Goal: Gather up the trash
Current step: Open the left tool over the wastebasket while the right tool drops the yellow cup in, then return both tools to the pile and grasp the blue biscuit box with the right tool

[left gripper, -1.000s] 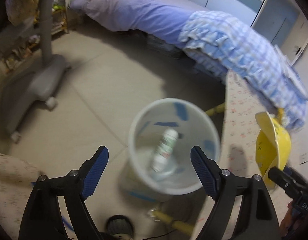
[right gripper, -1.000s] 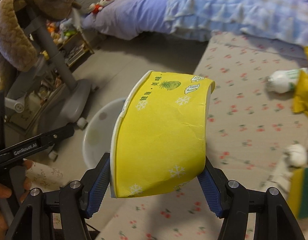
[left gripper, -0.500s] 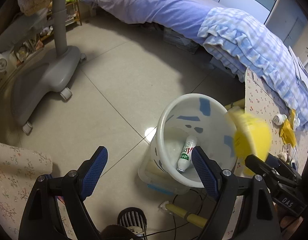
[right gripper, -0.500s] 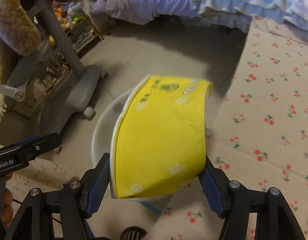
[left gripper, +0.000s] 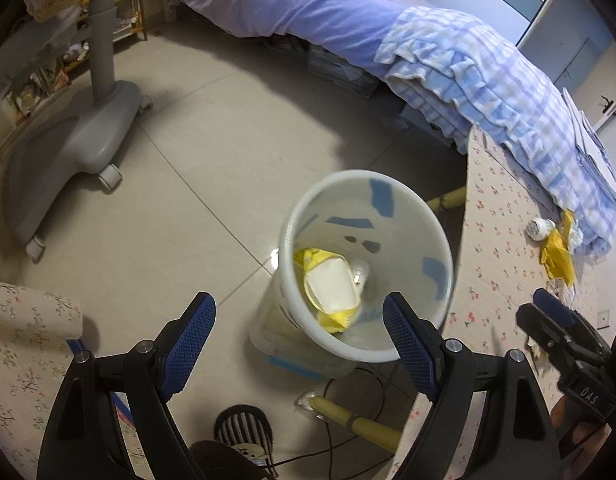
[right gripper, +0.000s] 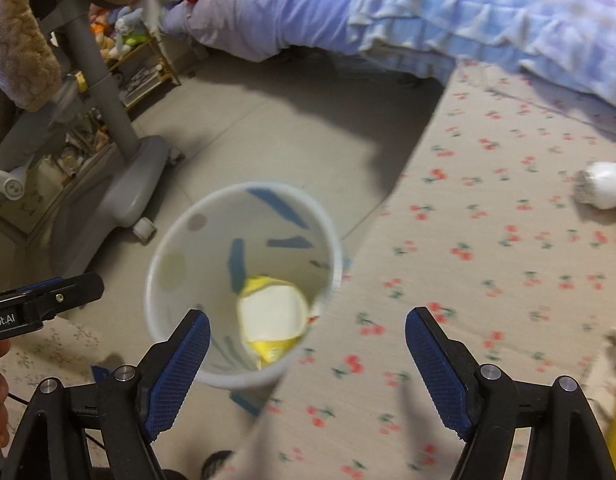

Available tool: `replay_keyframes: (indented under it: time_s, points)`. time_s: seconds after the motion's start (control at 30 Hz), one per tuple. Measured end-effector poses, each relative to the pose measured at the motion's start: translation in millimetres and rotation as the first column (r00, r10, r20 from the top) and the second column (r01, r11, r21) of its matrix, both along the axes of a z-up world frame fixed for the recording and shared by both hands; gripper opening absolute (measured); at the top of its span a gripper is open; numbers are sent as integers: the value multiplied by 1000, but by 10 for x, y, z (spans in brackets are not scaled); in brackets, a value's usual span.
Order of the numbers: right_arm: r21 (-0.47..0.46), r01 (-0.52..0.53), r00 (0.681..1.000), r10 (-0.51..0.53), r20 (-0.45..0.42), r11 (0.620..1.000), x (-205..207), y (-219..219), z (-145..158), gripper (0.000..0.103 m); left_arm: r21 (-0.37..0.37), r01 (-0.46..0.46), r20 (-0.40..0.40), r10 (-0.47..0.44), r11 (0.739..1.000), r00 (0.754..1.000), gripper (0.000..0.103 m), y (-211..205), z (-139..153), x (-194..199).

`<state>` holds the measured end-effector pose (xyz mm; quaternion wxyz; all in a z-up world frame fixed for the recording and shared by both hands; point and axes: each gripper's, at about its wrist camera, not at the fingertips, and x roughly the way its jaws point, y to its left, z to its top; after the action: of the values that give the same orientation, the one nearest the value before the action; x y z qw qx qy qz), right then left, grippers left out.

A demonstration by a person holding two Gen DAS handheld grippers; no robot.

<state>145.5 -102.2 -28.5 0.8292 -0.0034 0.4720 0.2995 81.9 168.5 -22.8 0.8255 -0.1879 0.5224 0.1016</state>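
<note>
So the yellow paper bowl (left gripper: 331, 289) is sitting in the white bin (left gripper: 392, 200) right now, tipped on its side with the pale inside facing up. There's something white tucked under or beside it at the bottom, but I can't really make out what it is. I'd call that piece of trash done.

Still plenty left, though. On the counter (right gripper: 488, 240) with the cherry-print cloth there's a small white bottle (right gripper: 602, 190) lying on its side, and next to it in the left view a crumpled yellow wrapper (left gripper: 558, 254). More bits sit at the right edge of the right view, too blurry to name. My guess is we're somewhere in the early-middle of the job.

The left claw (left gripper: 298, 344) is spread wide with nothing in it, hovering over the bin. The right claw (right gripper: 308, 364) is also wide open and empty, up above the bin's rim and the counter edge.

Material-wise, the bin is smooth, thin plastic, tapered, with blue patches on the wall. The bowl looks like coated paper and is squashed a bit out of round, so it's light and crushable. The wrapper looks like floppy film and the bottle like hard plastic. The claw pads are blue with a knurled, grippy texture.
</note>
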Motion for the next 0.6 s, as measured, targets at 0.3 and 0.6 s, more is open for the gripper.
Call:
replay_keyframes:
  time_s: [0.3, 0.6]
  points:
    - [-18, 96, 995, -96, 12, 995, -16, -670, 153, 86, 20, 65, 13, -66, 998, 998, 88, -343, 44, 36]
    - [-50, 203, 979, -201, 36, 978, -81, -1373, 258, 86, 61, 149, 33, -151, 987, 988, 88, -851, 93, 159]
